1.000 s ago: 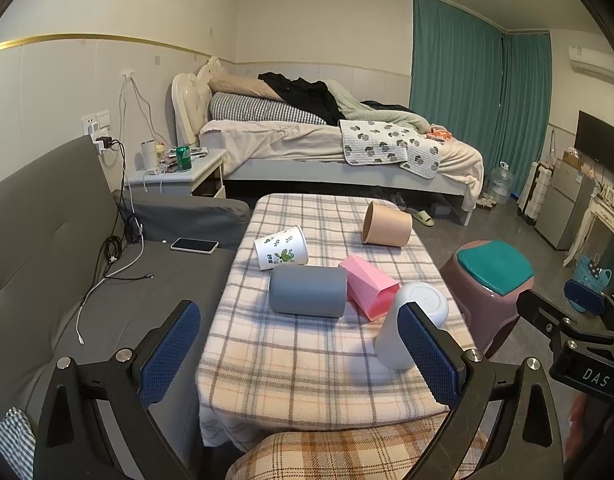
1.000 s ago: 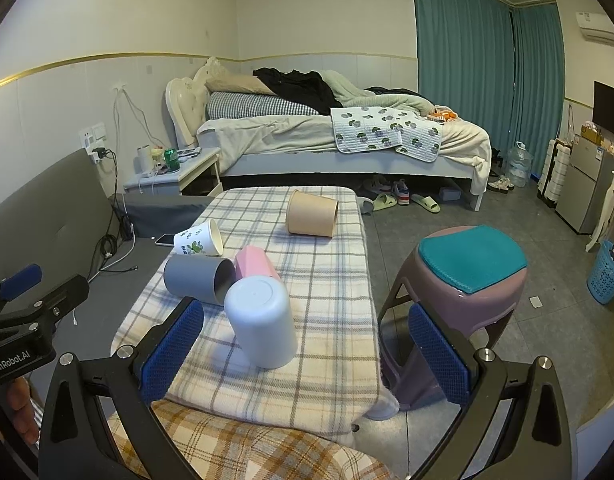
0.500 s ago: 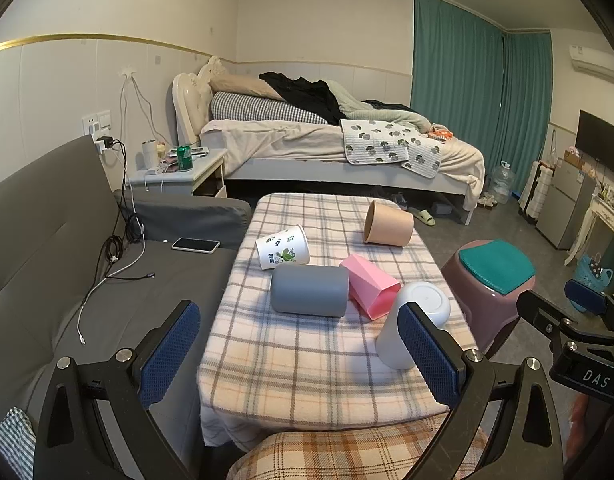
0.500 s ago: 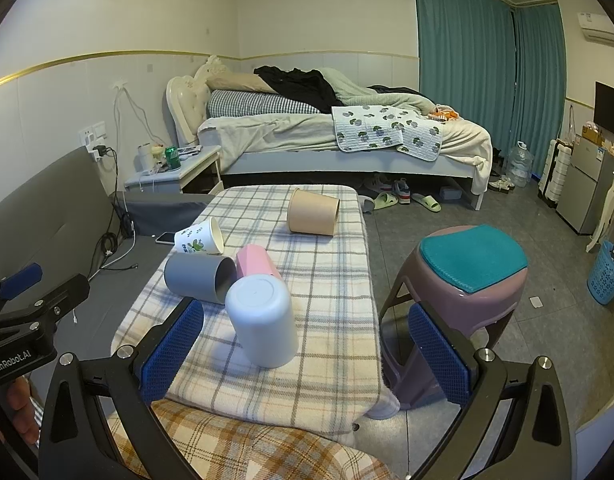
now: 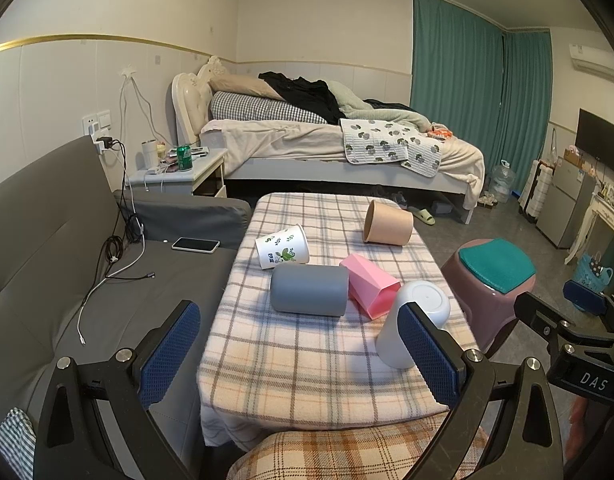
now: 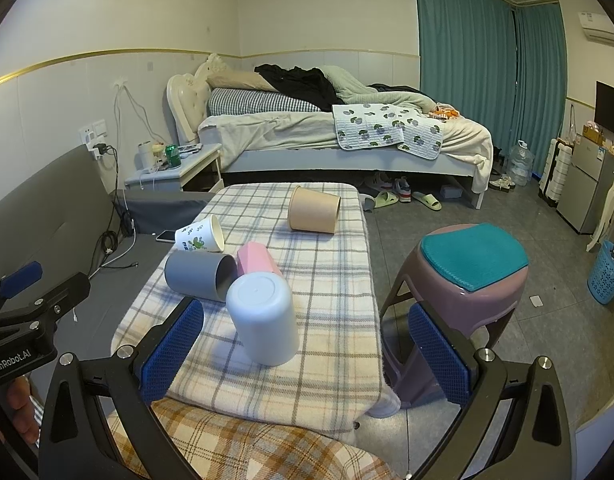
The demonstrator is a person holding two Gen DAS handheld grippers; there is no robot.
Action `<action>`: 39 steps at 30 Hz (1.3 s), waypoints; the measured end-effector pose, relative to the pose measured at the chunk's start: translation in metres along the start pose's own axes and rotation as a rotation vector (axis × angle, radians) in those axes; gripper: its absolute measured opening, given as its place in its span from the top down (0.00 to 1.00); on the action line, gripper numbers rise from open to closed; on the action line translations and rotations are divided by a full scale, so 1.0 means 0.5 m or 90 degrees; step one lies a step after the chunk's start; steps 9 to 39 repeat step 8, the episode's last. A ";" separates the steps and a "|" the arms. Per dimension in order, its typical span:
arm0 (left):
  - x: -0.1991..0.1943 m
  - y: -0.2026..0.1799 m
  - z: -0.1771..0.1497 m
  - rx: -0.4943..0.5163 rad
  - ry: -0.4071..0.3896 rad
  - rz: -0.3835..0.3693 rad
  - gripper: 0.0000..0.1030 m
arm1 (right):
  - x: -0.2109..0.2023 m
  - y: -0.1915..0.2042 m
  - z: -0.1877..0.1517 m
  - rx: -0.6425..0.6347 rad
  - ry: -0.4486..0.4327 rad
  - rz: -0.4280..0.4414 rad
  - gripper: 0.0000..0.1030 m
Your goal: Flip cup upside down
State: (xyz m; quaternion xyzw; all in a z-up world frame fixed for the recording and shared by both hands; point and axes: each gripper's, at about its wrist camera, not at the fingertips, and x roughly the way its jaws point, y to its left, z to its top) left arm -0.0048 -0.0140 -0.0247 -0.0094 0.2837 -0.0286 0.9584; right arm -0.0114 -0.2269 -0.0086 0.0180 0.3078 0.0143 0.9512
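We judge that one flip is already complete and that selection of the next cup is the step in hand: the smooth white plastic cup [image 6: 263, 320] stands mouth-down, closed base up, at the near end of the low table with the plaid cloth [image 6: 339, 304], while four cups lie on their sides beyond it. Our left gripper [image 5: 299, 356] and right gripper [image 6: 303, 344] both hover short of the table's near edge with the blue-padded fingers spread wide and nothing between them. The grey cylindrical cup [image 5: 308, 290] lies on its side just behind and to the left of the white cup, its open mouth facing right in the right wrist view, and it appears to touch the pink faceted cup [image 5: 369, 290] beside it. The white paper cup with green leaf print [image 5: 282, 247] lies further back on the left, and the tan paper cup [image 5: 388, 222] lies well apart at the far end. The next move, in our judgement, calls for one gripper to advance over the white cup to a lying cup, close across its wall, lift it, rotate it until the rim faces down, and set it on the cloth. The grey cup is the nearest candidate; its contact with the pink cup may disturb the latter when it is lifted.
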 end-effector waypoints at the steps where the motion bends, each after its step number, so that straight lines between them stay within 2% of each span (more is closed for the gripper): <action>1: -0.001 0.000 0.003 0.000 0.001 0.000 0.01 | 0.000 0.000 -0.001 0.000 0.000 0.000 0.00; 39: 0.002 0.004 -0.010 -0.005 0.005 0.001 0.01 | 0.001 0.001 -0.002 0.000 0.002 0.000 0.00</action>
